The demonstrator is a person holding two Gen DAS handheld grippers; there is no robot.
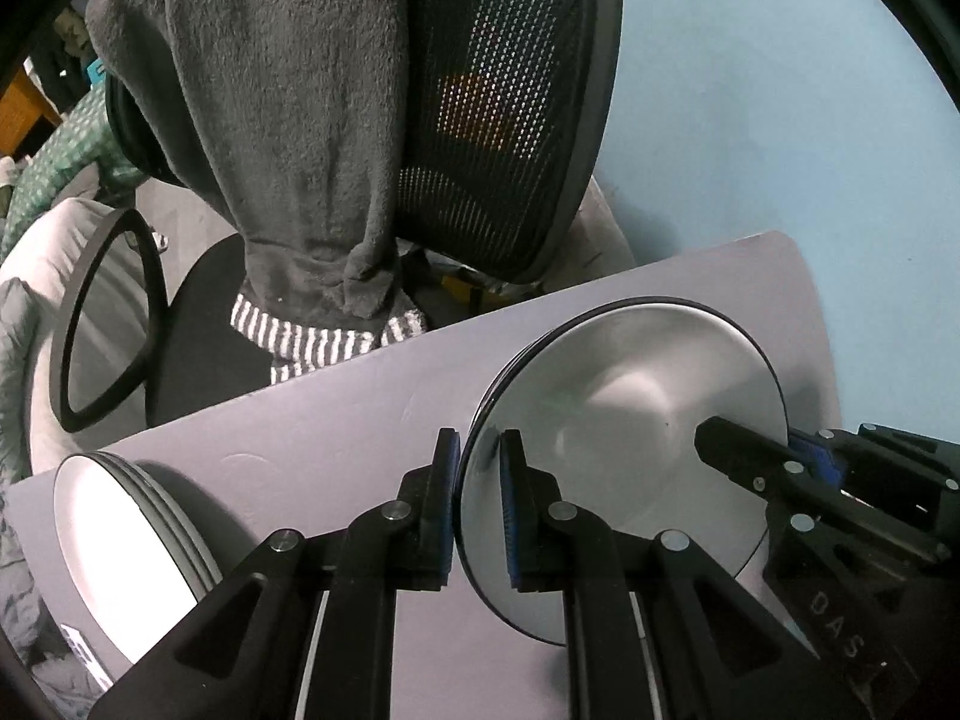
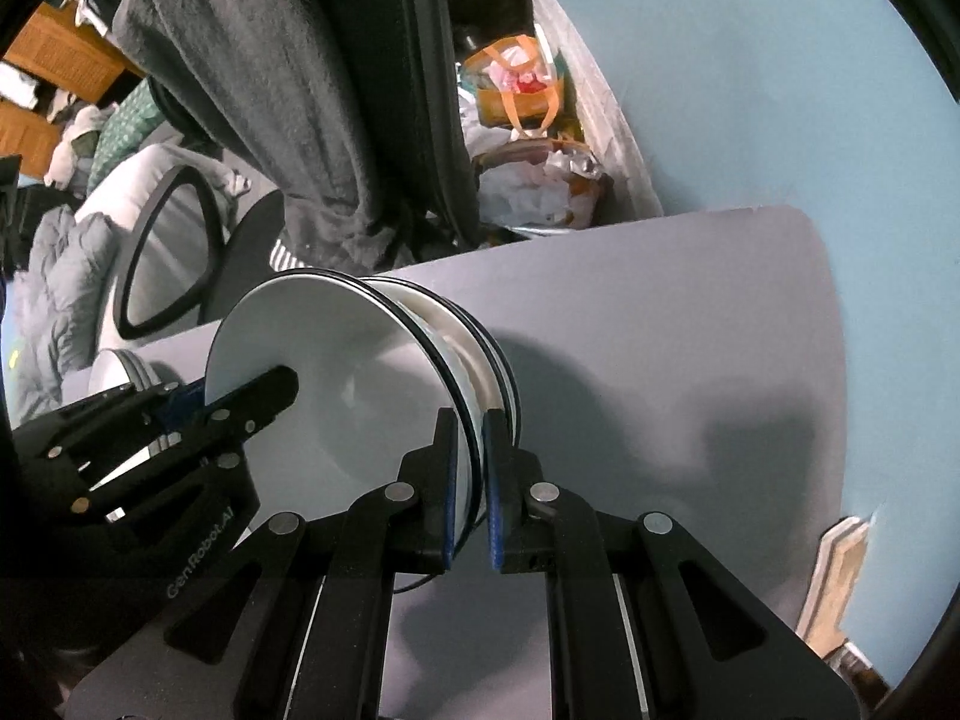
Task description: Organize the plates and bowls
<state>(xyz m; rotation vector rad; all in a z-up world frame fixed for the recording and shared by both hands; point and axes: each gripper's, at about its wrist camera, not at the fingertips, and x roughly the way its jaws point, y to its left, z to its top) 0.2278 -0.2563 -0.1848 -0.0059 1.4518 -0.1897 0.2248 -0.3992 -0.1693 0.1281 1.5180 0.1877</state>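
A white plate with a thin black rim [image 1: 630, 420] hangs tilted just above the grey table [image 1: 312, 438], held from both sides. My left gripper [image 1: 480, 441] is shut on its near rim, blue pads on either face. My right gripper [image 1: 756, 441] clamps the opposite rim. In the right wrist view the same plate [image 2: 336, 372] sits in my right gripper [image 2: 471, 417], with my left gripper [image 2: 234, 393] on its far edge. Close behind the plate is a stack of white black-rimmed dishes [image 2: 486, 348]; whether they touch is hidden. A second stack [image 1: 120, 552] stands at the table's left end.
A black mesh office chair [image 1: 510, 120] draped with a dark grey towel [image 1: 288, 120] stands just beyond the table's far edge. Bedding and a black-framed armrest [image 1: 102, 324] lie to the left. Bags and clutter [image 2: 522, 90] sit behind the chair. Bare tabletop [image 2: 690, 360] stretches to the right.
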